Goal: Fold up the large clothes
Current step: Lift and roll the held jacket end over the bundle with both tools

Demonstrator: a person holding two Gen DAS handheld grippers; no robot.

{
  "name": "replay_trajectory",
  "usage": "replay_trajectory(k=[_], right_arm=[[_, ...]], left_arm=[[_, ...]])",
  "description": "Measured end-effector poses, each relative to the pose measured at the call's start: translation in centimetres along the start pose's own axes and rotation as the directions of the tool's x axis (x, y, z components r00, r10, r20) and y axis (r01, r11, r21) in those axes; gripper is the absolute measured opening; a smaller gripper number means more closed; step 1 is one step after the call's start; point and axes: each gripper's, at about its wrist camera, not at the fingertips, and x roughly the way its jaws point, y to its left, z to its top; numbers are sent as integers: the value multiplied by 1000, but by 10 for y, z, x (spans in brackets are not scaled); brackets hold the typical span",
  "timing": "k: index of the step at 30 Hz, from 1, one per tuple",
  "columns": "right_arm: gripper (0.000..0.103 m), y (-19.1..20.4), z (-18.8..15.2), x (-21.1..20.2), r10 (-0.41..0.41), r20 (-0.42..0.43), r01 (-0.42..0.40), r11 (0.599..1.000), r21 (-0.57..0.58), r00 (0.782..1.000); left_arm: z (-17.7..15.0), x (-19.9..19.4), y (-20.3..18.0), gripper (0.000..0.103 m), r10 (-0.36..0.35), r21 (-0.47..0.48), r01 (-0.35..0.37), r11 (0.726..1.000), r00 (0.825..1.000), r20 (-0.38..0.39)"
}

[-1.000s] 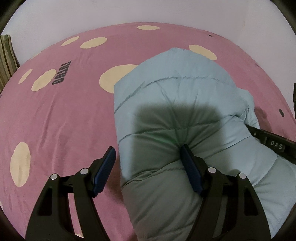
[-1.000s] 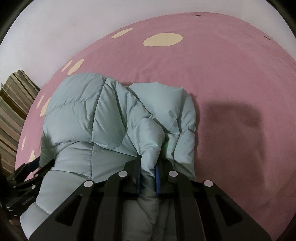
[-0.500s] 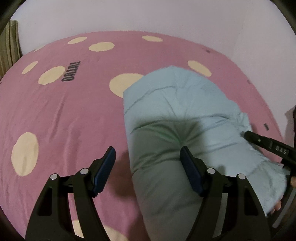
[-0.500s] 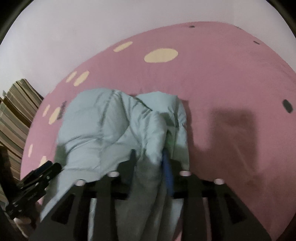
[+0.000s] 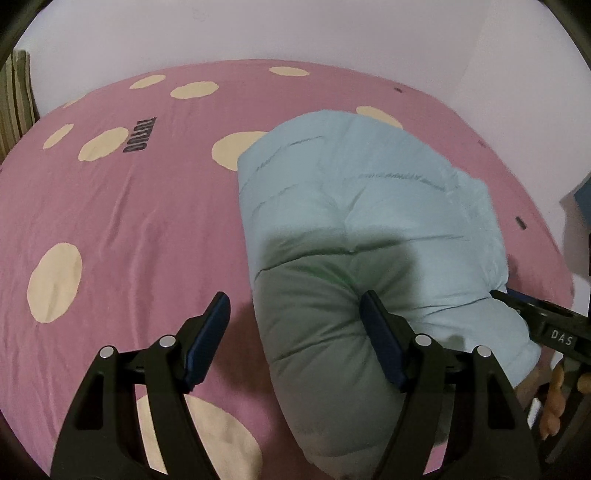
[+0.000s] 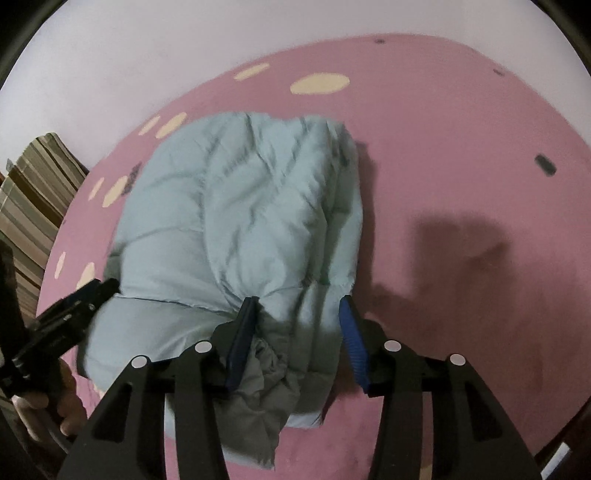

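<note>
Honestly, your puffy jacket [image 5: 369,221] looks folded into a bundle on the bedsheet [image 5: 129,221]. Right gripper [image 6: 299,332] has just been opening, fabric loose between; left gripper [image 5: 295,332] is spread, probably only tidying left.

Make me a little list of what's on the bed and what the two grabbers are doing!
bed cover: pink bedsheet with cream dots
garment: light blue puffer jacket, folded into a bundle on the sheet
left gripper: open, one finger beside the jacket, one over it
right gripper: jaws have just been opening, jacket fabric between them, not pinched
background: striped fabric at the bed's edge, pale wall behind
</note>
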Motion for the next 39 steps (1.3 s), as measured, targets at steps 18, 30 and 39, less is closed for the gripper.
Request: replay_trajectory(k=[18,30,39], right_arm=[[48,-13,-9,26,52,9,-52,998,20,999],[56,-6,28,2,44,70,-45,999,9,997],[64,-10,31,41,77,-3,-77,997,28,997]], left_arm=[[0,21,19,74,-86,-115,79,990,995,-54],[40,29,27,79,-63,-130,60,990,998,-23],[33,64,20,83,-60,-82,53,995,995,-83]])
